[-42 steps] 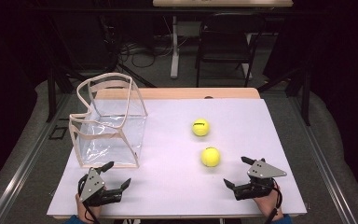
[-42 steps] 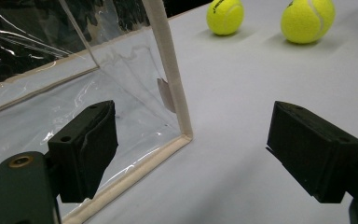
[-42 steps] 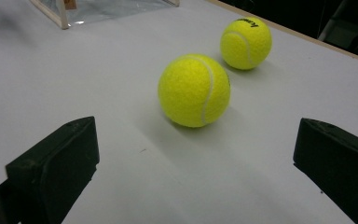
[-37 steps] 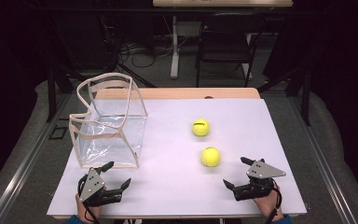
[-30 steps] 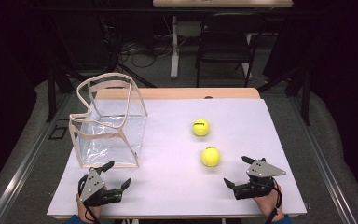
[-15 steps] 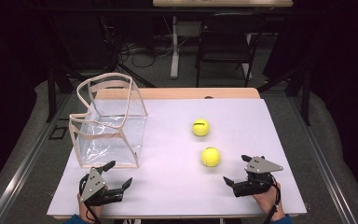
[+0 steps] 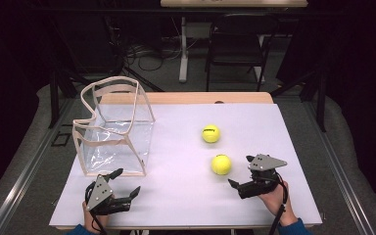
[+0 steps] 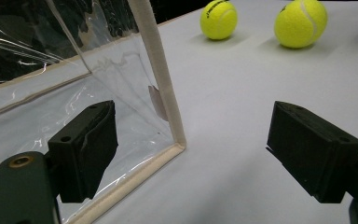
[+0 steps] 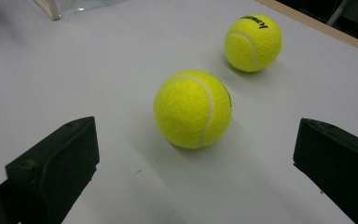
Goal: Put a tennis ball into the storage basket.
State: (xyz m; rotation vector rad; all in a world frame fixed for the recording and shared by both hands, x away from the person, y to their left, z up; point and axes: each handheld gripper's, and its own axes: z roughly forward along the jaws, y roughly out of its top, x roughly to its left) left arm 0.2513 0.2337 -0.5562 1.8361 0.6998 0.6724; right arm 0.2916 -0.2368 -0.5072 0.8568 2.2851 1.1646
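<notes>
At the 5 o'clock edge of the white table (image 7: 186, 196), the right gripper (image 7: 240, 172) rests with its jaws spread wide and empty, aimed at the near tennis ball (image 7: 221, 164), which lies just beyond the jaw tips without touching them. The far tennis ball (image 7: 211, 133) sits near it toward 12 o'clock. At 7 o'clock the left gripper (image 7: 126, 183) is likewise wide open and empty, pointing at the near corner of the clear plastic bag (image 7: 112, 132), which stands upright at 10 o'clock.
</notes>
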